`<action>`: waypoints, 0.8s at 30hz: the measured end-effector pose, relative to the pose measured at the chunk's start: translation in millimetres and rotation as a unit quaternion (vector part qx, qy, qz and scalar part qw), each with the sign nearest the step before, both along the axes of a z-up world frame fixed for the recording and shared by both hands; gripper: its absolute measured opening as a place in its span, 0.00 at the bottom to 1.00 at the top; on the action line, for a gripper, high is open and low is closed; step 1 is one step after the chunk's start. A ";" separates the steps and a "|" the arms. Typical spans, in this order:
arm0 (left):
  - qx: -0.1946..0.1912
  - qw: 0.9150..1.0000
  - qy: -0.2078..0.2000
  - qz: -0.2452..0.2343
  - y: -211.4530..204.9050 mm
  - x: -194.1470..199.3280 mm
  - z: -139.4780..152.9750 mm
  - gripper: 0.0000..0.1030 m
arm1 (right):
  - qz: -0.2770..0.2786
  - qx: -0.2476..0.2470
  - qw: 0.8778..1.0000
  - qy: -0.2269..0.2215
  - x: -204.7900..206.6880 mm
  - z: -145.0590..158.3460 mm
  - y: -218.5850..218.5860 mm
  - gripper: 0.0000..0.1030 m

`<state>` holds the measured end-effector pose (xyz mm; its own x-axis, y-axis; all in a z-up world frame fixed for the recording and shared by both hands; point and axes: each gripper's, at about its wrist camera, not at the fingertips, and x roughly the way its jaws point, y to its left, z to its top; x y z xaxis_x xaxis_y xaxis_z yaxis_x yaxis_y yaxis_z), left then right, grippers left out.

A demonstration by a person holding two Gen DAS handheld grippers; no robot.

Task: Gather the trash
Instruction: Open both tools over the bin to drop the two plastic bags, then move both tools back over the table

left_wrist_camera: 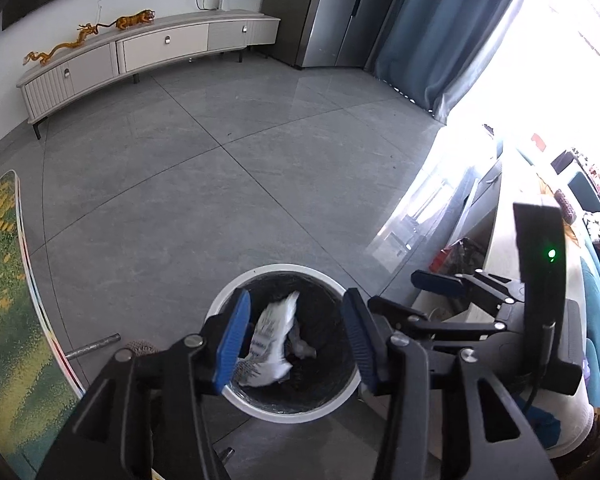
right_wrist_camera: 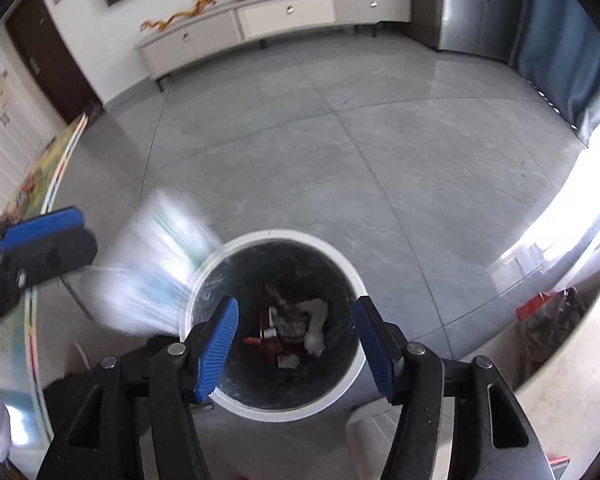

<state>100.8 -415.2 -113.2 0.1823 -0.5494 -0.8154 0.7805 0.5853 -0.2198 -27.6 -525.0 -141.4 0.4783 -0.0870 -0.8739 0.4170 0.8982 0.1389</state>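
1. Two grippers hang over the white-rimmed bin [left_wrist_camera: 284,344] on the grey tile floor. The left gripper [left_wrist_camera: 296,344] and the right gripper [right_wrist_camera: 296,348] both point steeply down into it.
2. Both pairs of jaws stand about half open and grip nothing. No pad touches any trash.
3. In the left wrist view a white printed wrapper [left_wrist_camera: 272,344] sits inside the bin between the blue pads, loose on the black liner.
4. In the right wrist view a pale blur [right_wrist_camera: 160,264] streaks past the bin's left rim, below the other gripper. It may be that same wrapper falling, though the smear is too heavy to be sure.
5. At the bottom lie red scraps [right_wrist_camera: 276,336] and a crumpled white paper [right_wrist_camera: 314,338].
6. The step in hand looks like the drop. To do it well, keep the jaws spread and centred over the mouth until the trash is clear of the pads.
7. Lift straight up afterwards so a finger does not catch the rim or the liner.
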 end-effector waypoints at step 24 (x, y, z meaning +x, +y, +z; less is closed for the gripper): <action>-0.045 0.992 -0.096 0.063 105.4 -51.0 76.3 0.45 | -0.029 -0.027 0.981 -0.188 -44.0 130.5 38.9 0.74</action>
<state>49.8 -309.9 -36.9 0.4013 -0.5806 -0.7084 0.7342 0.6664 -0.1302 -71.6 -486.1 -10.9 0.7595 -0.1643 -0.6295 0.3956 0.8847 0.2464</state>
